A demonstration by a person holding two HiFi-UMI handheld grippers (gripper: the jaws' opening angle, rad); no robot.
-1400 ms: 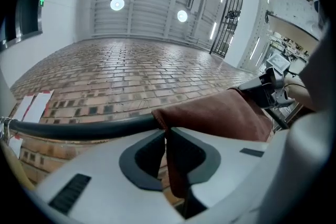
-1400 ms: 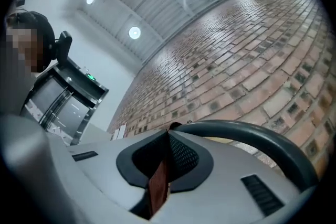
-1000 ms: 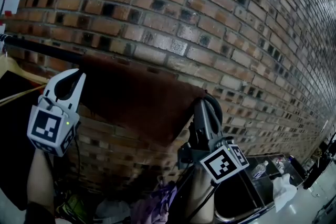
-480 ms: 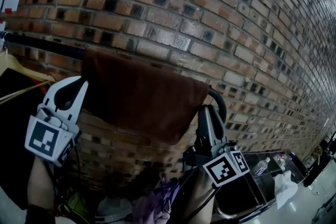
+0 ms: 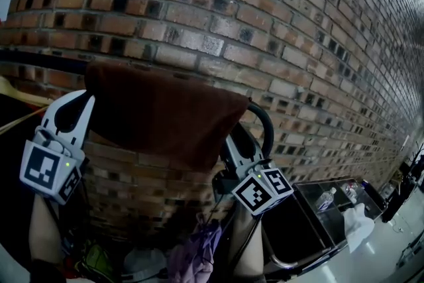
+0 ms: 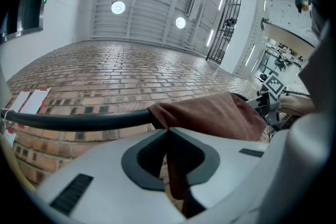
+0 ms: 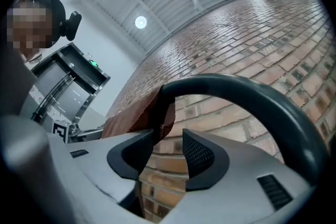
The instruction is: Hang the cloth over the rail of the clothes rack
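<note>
A brown cloth (image 5: 165, 109) hangs draped over the black rail (image 5: 40, 61) of the rack, against the brick wall. My left gripper (image 5: 85, 100) is at the cloth's left edge. In the left gripper view its jaws (image 6: 168, 132) are shut on a fold of that cloth (image 6: 215, 115), just under the rail (image 6: 79, 119). My right gripper (image 5: 232, 137) stands below the cloth's right edge, where the rail (image 7: 241, 92) curves down. Its jaws (image 7: 169, 136) have just been opening. The cloth's corner (image 7: 157, 113) hangs beside the left pad, and neither pad presses on it.
A wooden hanger (image 5: 16, 93) with a dark garment (image 5: 13, 149) hangs at the left. A metal cart (image 5: 318, 209) and a white rag (image 5: 361, 225) are at the lower right. A purple garment (image 5: 199, 255) lies below the rail. The brick wall (image 5: 278, 23) is close behind.
The right gripper has let go of the cloth's right edge, opened its jaws and sunk a little. The left gripper still grips the left edge. The cloth lies fuller over the rail.
</note>
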